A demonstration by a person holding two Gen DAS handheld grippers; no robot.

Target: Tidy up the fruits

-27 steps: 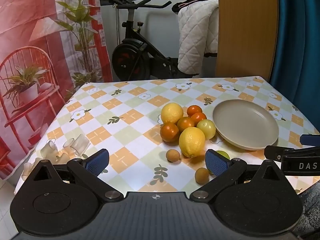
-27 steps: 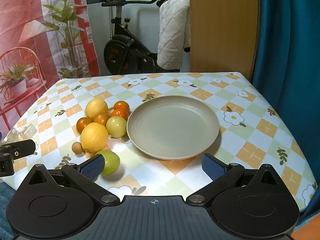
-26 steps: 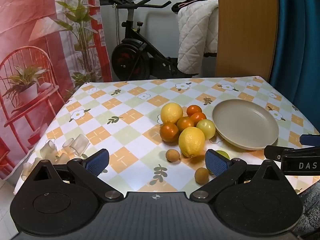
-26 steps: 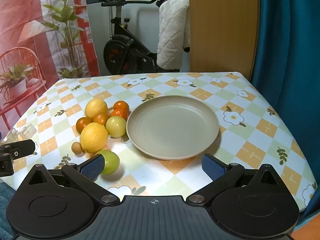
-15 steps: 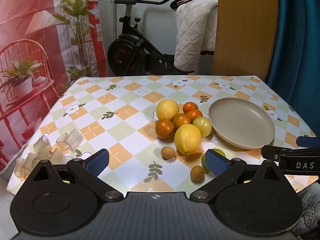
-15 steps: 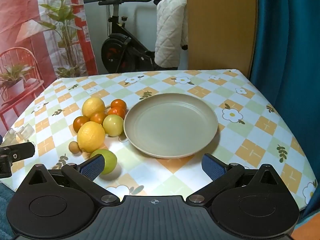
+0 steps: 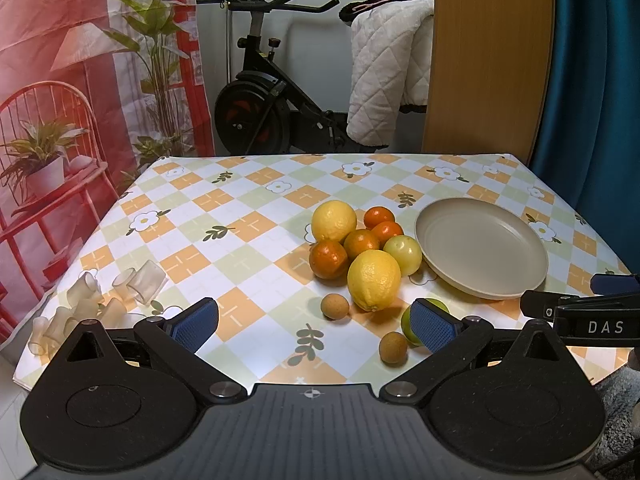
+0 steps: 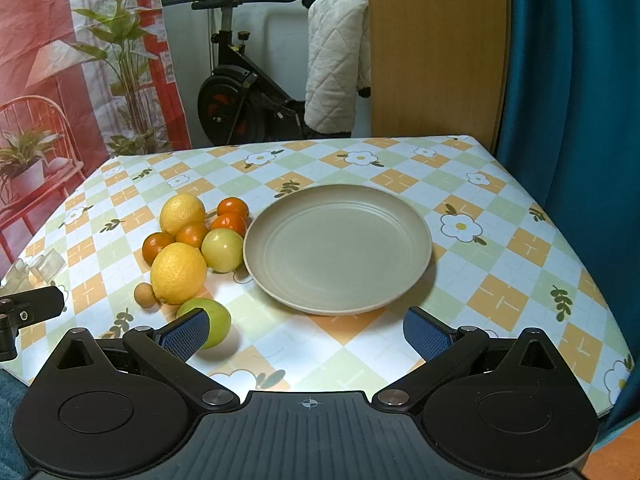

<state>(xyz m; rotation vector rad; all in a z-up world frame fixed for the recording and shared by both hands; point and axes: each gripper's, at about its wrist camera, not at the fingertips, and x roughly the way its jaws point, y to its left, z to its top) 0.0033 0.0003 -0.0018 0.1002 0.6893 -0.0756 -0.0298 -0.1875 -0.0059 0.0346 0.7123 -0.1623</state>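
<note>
A cluster of fruit lies on the checked tablecloth: two lemons (image 7: 373, 279) (image 7: 333, 221), several small oranges (image 7: 328, 259), a pale green fruit (image 7: 403, 254), a green lime (image 8: 218, 318) and two small brown fruits (image 7: 335, 306) (image 7: 393, 347). An empty beige plate (image 8: 340, 248) sits right of the cluster; it also shows in the left wrist view (image 7: 480, 246). My left gripper (image 7: 314, 326) is open and empty, near the table's front edge. My right gripper (image 8: 306, 332) is open and empty, in front of the plate, its left finger beside the lime.
Several clear plastic cups (image 7: 138, 278) lie at the table's left edge. An exercise bike (image 7: 264, 108), a wooden panel (image 7: 488, 56) and a blue curtain (image 8: 572, 100) stand behind and right of the table. A red chair with a plant (image 7: 44, 168) is at the left.
Both grippers have pulled back and risen slightly, so the table and fruit sit lower and a bit farther in both views. Both stay open; no fruit has moved.
</note>
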